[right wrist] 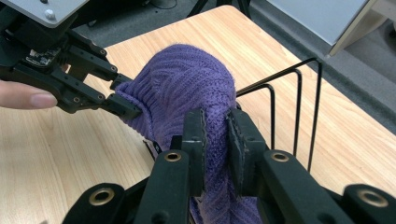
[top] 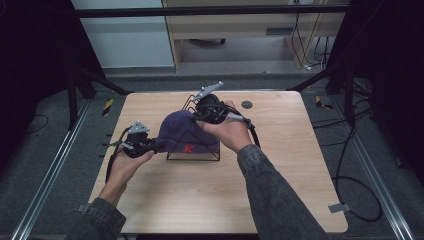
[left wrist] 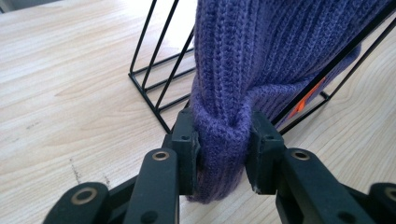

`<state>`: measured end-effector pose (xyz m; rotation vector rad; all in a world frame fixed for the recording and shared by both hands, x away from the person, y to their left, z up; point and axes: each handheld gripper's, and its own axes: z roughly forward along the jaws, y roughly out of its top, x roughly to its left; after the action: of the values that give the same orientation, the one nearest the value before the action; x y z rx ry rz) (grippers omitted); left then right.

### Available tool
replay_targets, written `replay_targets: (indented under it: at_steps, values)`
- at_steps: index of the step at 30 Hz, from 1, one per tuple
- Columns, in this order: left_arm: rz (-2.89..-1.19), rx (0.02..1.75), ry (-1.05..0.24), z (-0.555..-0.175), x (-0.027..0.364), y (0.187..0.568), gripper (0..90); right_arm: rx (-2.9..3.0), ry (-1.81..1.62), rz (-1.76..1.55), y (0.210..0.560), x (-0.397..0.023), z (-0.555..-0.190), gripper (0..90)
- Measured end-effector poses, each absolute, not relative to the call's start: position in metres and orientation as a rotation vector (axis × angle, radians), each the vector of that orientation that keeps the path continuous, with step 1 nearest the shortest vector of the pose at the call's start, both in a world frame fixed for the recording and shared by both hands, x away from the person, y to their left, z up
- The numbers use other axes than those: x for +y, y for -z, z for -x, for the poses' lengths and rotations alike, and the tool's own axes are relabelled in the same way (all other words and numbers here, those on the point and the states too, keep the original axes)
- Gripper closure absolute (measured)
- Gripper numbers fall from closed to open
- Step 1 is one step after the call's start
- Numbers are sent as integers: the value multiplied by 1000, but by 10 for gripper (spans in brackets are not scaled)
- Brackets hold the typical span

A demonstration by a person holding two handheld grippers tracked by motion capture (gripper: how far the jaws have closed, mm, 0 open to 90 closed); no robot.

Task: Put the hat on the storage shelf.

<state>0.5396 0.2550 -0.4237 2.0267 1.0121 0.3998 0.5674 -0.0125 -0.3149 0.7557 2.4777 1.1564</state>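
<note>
Mid-table, nearer the far edge, both claws pinch the purple hat [top: 181, 129], left claw [left wrist: 224, 149] on its cuff, right claw [right wrist: 215, 135] opposite, likely stretching it over the wire rack [top: 210, 156].

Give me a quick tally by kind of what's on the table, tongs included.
Purple knit hat: 1
Black wire rack: 1
Tongs: 2, left and right, both clamped on the hat
Dark round disc on the table: 1
Total: 5
</note>
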Motion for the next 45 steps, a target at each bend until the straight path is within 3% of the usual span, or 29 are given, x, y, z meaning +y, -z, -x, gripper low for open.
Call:
replay_targets:
  at_steps: [11, 32, 36, 38, 45]
  values:
    - [-2044, 1009, -402, -540, 253, 431, 677, 2485, -1140, -789, 322, -13, -569, 685]
    - [-2063, 1033, -386, -543, 257, 449, 656, 2433, -1201, -853, 325, -55, -548, 669]
    - [-2064, 1042, -382, -543, 258, 451, 632, 2427, -1192, -881, 332, -66, -546, 667]
    - [-2053, 1055, -386, -543, 260, 450, 566, 2421, -1189, -902, 336, -74, -545, 666]
    - [-2040, 1051, -474, -533, 271, 444, 480, 2418, -1179, -922, 339, -85, -541, 662]
